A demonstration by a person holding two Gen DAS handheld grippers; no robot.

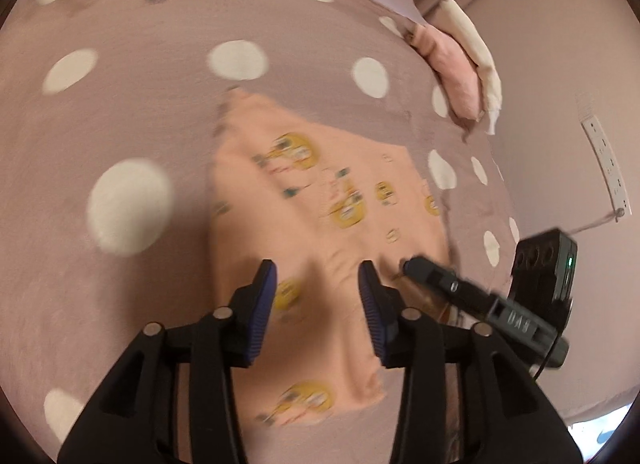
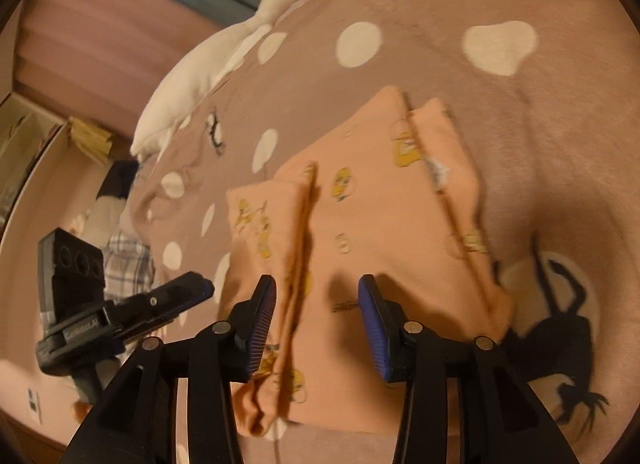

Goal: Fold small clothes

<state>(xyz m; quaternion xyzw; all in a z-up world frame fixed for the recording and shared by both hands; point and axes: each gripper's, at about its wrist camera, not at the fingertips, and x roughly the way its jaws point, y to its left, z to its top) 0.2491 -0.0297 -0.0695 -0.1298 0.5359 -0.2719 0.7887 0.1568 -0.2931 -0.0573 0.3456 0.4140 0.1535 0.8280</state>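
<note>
A small peach garment (image 1: 320,199) with yellow cartoon prints lies on a mauve bedspread (image 1: 140,111) with white dots. In the right wrist view the garment (image 2: 372,232) shows both side parts folded in over its middle. My left gripper (image 1: 316,280) is open and empty, just above the garment's near part. My right gripper (image 2: 316,296) is open and empty, above the garment's near edge. The right gripper (image 1: 472,296) shows at the garment's right side in the left wrist view, and the left gripper (image 2: 160,304) shows at its left side in the right wrist view.
A pink and cream folded cloth pile (image 1: 464,67) sits at the bed's far right edge near a wall with a power strip (image 1: 608,167). A white plush goose (image 2: 224,51) lies along the bed's far left edge. A black cat print (image 2: 560,336) marks the bedspread at right.
</note>
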